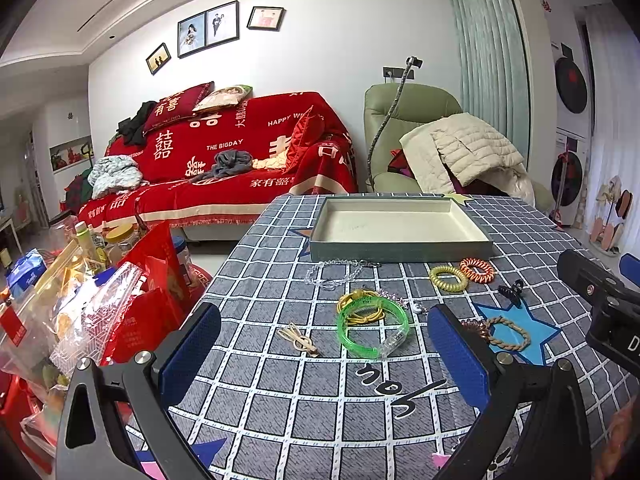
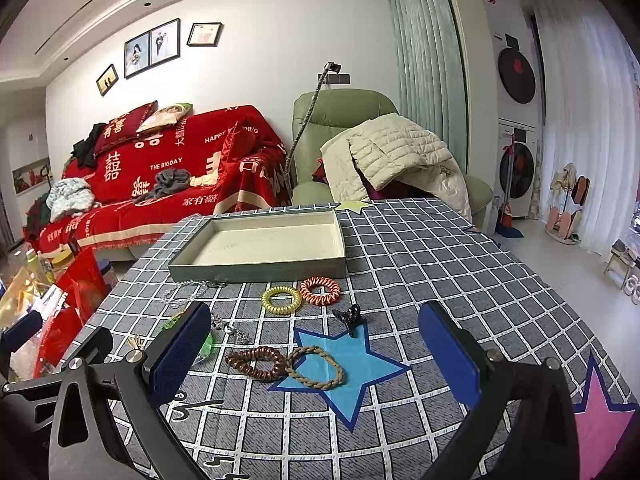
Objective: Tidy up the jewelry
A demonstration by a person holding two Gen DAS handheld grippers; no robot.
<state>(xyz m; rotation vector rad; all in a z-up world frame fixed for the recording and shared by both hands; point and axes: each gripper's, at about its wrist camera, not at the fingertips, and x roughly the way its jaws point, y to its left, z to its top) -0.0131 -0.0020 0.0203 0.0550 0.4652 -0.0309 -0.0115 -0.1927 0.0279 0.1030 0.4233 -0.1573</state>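
An empty grey tray with a cream lining (image 1: 316, 242) (image 2: 256, 270) sits at the table's far side. Loose pieces lie in front of it: a green bangle (image 1: 370, 330), a yellow cord tie (image 1: 356, 298), a beige tie (image 1: 300, 340), a clear bead bracelet (image 1: 340, 274), yellow (image 2: 281, 299) and orange (image 2: 320, 290) coil ties, a black claw clip (image 2: 350, 318), a brown coil tie (image 2: 256, 362) and a braided band (image 2: 316, 367). My left gripper (image 1: 324, 356) is open, above the table before the bangle. My right gripper (image 2: 316, 360) is open around the brown tie and band.
The table has a grey checked cloth with star prints (image 2: 440, 280). Bags and bottles (image 1: 80, 288) crowd the floor left of the table. A red sofa (image 1: 224, 160) and a green armchair (image 2: 352, 148) stand behind it.
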